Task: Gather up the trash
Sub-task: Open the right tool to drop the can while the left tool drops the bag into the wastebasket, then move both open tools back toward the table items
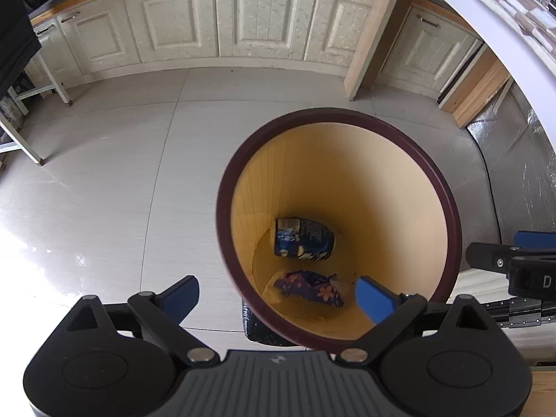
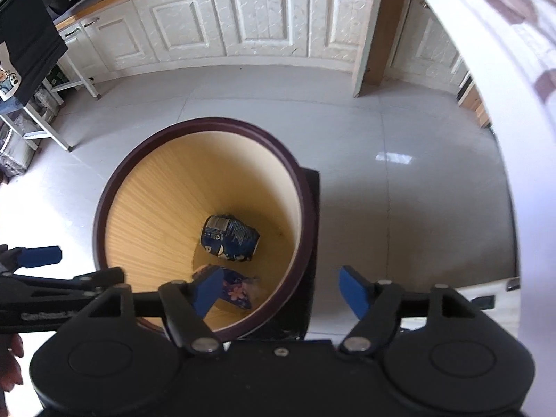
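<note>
Left gripper body: I see matte black plastic, with a ribbed grey plate in the middle that carries a small logo.
Left gripper fingers: blue flat pads on black link arms.
Pivots: round silver pins at each joint.
Right gripper body: my view shows black housing with two round discs and one small screw.
Right gripper fingers: blue pads.
Markings: white letters on the side bar, blurred.
</note>
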The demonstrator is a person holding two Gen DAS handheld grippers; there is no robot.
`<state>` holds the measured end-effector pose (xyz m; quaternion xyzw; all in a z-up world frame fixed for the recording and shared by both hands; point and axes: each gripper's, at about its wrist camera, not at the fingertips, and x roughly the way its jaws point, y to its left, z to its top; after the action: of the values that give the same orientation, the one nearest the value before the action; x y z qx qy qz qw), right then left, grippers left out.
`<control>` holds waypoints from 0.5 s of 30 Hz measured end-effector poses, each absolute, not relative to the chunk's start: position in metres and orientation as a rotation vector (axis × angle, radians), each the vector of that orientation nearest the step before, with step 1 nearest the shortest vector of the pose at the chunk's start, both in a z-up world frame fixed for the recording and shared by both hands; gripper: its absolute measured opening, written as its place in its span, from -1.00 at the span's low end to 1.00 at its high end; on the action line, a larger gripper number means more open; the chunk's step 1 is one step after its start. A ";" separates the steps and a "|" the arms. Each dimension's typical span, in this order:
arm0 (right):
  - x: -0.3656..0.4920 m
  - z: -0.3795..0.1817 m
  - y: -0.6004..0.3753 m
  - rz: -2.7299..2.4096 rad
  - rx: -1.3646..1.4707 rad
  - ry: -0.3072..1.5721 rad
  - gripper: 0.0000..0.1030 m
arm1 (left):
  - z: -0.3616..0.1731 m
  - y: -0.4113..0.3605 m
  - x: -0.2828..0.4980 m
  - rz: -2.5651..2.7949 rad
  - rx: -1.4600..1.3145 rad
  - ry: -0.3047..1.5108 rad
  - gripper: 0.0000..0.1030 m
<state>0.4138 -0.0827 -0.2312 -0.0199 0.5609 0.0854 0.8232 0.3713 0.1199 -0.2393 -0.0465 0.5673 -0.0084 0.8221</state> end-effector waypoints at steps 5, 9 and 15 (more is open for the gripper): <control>0.402 -0.224 -0.087 0.195 -0.015 1.183 0.83 | -0.230 0.131 0.362 0.003 -0.114 1.191 0.99; 0.387 -0.215 -0.086 0.196 -0.045 1.132 0.98 | -0.219 0.138 0.351 0.021 -0.126 1.171 1.00; 0.372 -0.201 -0.092 0.168 -0.045 1.116 1.00 | -0.199 0.145 0.329 0.044 -0.126 1.142 1.00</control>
<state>0.3722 -0.0922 -0.2015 -0.0215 0.5287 0.0797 0.8448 0.3289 0.1446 -0.1986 -0.0595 0.5401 0.0207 0.8392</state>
